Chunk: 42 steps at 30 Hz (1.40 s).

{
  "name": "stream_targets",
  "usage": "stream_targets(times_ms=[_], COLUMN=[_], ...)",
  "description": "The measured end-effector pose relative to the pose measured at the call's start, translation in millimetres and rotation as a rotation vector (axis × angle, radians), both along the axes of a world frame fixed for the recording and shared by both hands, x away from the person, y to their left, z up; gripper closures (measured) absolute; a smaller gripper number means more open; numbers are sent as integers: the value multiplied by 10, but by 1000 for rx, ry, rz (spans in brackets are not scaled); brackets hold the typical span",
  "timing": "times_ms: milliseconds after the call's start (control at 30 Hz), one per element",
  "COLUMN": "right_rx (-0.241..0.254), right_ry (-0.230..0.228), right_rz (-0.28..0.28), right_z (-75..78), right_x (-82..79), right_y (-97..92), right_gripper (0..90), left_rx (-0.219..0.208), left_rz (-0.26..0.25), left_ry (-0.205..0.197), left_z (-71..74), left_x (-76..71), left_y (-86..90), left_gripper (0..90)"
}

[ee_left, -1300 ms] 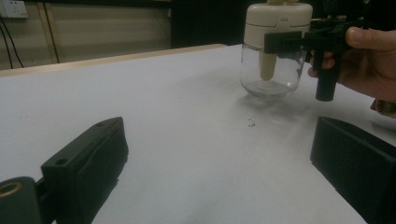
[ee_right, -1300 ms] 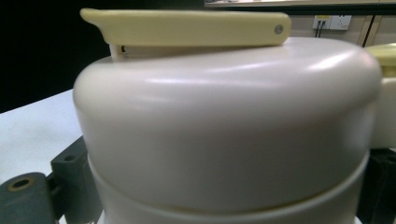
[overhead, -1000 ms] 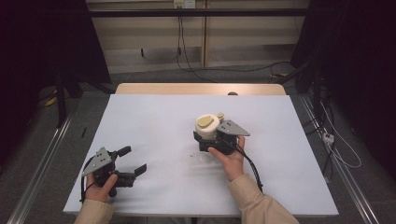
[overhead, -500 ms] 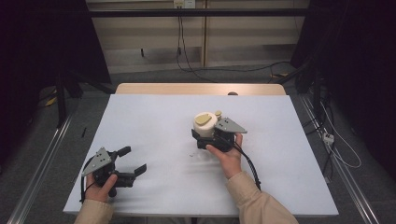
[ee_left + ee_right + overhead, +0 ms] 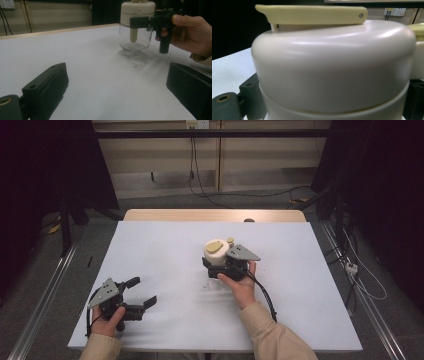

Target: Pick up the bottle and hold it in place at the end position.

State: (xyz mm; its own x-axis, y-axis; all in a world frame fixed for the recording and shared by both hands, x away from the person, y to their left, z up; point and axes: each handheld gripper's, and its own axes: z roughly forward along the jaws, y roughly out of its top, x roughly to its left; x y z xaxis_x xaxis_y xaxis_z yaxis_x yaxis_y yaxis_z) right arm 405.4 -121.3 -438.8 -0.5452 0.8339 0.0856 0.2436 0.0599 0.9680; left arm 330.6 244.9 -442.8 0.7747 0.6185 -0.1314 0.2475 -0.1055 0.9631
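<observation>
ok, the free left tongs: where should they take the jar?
Probably the clear glass body, below the cream cap. The right tongs clamp the jar just under the cap, so the round lower wall is the bare part. Come in level from the left tongs' own side, jaws wide; they stand open on the table.

Jar (image 5: 216, 254) stands upright on the table (image 5: 165, 245), just right of centre. Right gripper (image 5: 220, 265) is on its near side, jaws either side of the jar's upper part. Left gripper (image 5: 139, 292) sits near the front-left corner, well apart from the jar. A small speck (image 5: 135, 65) lies on the table just in front of the jar.
</observation>
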Motion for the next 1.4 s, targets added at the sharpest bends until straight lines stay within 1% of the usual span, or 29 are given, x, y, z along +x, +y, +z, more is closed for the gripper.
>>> stream_targets(times_ms=[567, 633, 867, 1067, 1133, 1400], right_rx=[0, -8, -6, -16, -23, -20], right_ry=[11, 10, 13, 20, 16, 17], right_rz=[2, 7, 1, 1, 4, 6], right_z=[-43, -49, -59, -83, -89, -102], right_x=[55, 66, 86, 106, 117, 136], right_y=[22, 34, 42, 45, 55, 76], right_gripper=[67, 68, 67, 67, 67, 67], left_rx=[0, 0, -3, -4, -2, -2], left_rz=[7, 9, 10, 6, 8, 11], left_ry=[3, 3, 9, 10, 10, 13], left_z=[-9, -10, -16, -19, -20, -27], left_x=[-12, -15, -17, -18, -19, -23], left_y=[24, 26, 27, 23, 27, 40], left_gripper=[36, 36, 36, 36, 36, 36])
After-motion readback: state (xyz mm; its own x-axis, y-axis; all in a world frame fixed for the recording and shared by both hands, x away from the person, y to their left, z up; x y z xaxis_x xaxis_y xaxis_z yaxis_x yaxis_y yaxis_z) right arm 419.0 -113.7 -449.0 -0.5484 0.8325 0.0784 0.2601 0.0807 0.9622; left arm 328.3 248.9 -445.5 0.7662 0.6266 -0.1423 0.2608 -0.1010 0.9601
